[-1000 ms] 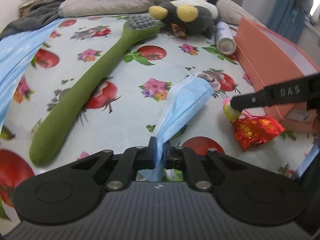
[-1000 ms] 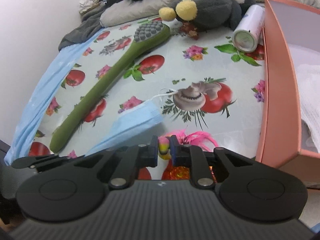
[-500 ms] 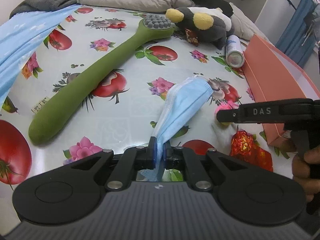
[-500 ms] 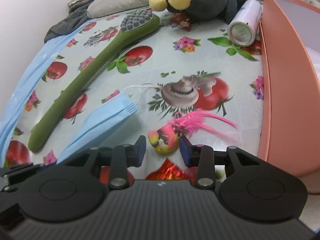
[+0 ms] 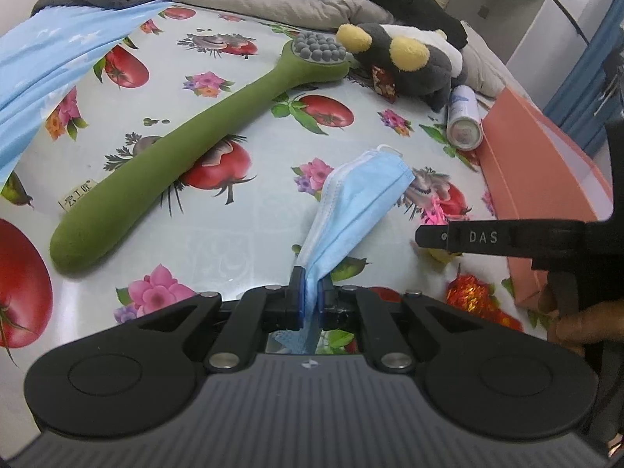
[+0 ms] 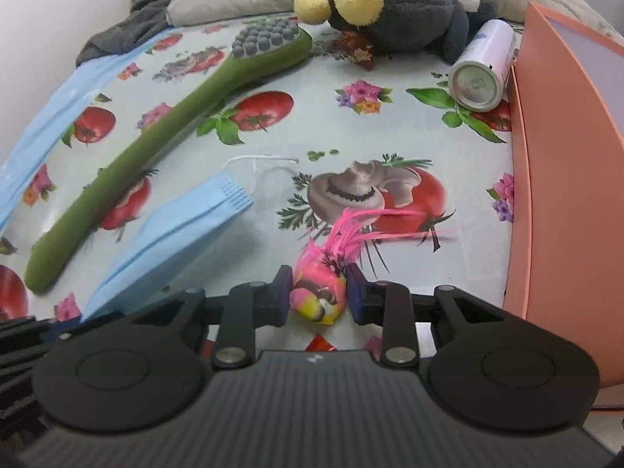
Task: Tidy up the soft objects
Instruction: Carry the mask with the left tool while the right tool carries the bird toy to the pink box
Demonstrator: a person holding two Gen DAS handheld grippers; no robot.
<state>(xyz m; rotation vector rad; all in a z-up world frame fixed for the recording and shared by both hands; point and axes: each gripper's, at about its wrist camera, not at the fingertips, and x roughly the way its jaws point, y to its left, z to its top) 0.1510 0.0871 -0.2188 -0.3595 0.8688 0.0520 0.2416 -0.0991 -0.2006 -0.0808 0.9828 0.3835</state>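
My left gripper (image 5: pixel 311 286) is shut on a folded blue face mask (image 5: pixel 353 204), whose far end rests on the tomato-print tablecloth; the mask also shows in the right wrist view (image 6: pixel 175 230). My right gripper (image 6: pixel 319 290) is open, its two fingers on either side of a pink and yellow feathered toy (image 6: pixel 319 292) lying on the cloth. In the left wrist view the right gripper's finger (image 5: pixel 495 237) lies across the toy and hides most of it. A long green plush massage stick (image 5: pixel 187 156) and a grey plush toy (image 5: pixel 405 58) lie farther back.
An orange box (image 6: pixel 561 179) stands at the right, close to my right gripper. A white spray can (image 6: pixel 481 74) lies beside its far end. A red foil wrapper (image 5: pixel 474 298) lies near the toy. Blue cloth (image 5: pixel 50 62) and pillows sit at the left and back.
My right gripper opened and let go of the feathered toy, which now lies on the cloth between its fingers. The left gripper kept hold of the mask and rose slightly.
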